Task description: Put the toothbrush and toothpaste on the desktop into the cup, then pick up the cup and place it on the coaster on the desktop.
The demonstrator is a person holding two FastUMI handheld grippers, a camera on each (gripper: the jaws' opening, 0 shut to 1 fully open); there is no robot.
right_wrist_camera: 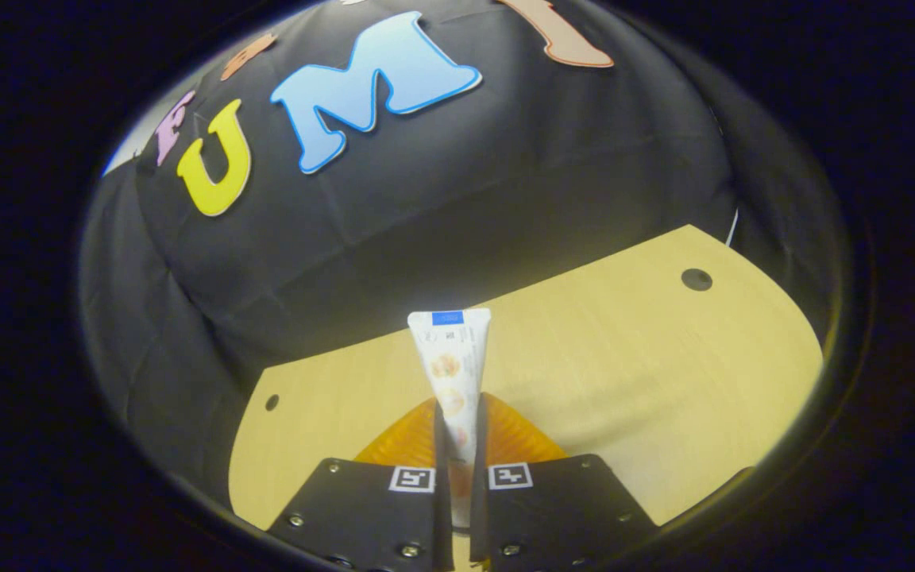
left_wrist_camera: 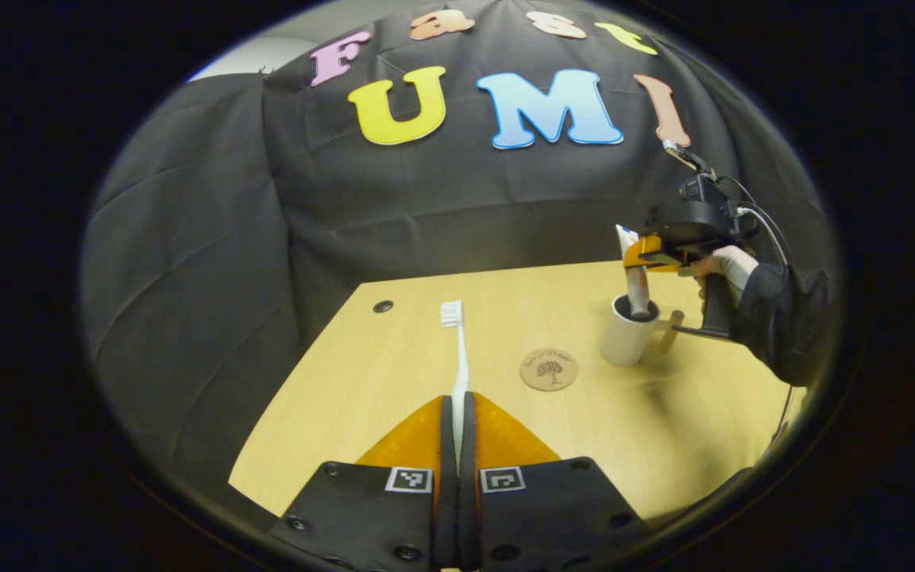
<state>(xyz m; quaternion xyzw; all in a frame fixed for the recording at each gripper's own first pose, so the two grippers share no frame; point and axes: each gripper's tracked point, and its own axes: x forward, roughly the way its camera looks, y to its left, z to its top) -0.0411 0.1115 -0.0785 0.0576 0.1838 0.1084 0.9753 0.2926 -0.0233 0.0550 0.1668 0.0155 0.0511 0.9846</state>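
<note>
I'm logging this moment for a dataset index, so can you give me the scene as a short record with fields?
left gripper: shut on toothbrush, held above the desk
right gripper: shut on toothpaste
toothpaste end: inside the cup
cup: upright on desk, beside coaster, not on it
coaster: bare

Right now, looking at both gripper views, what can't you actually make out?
- Left gripper view: the lower end of the toothpaste sits inside the cup; the cup's wall hides how deep it reaches.
- Left gripper view: the print on the coaster is too small to read.
- Left gripper view: the toothbrush handle's rear is hidden between the left gripper fingers.
- Right gripper view: the toothpaste's lower end is hidden between the right gripper fingers.
</note>
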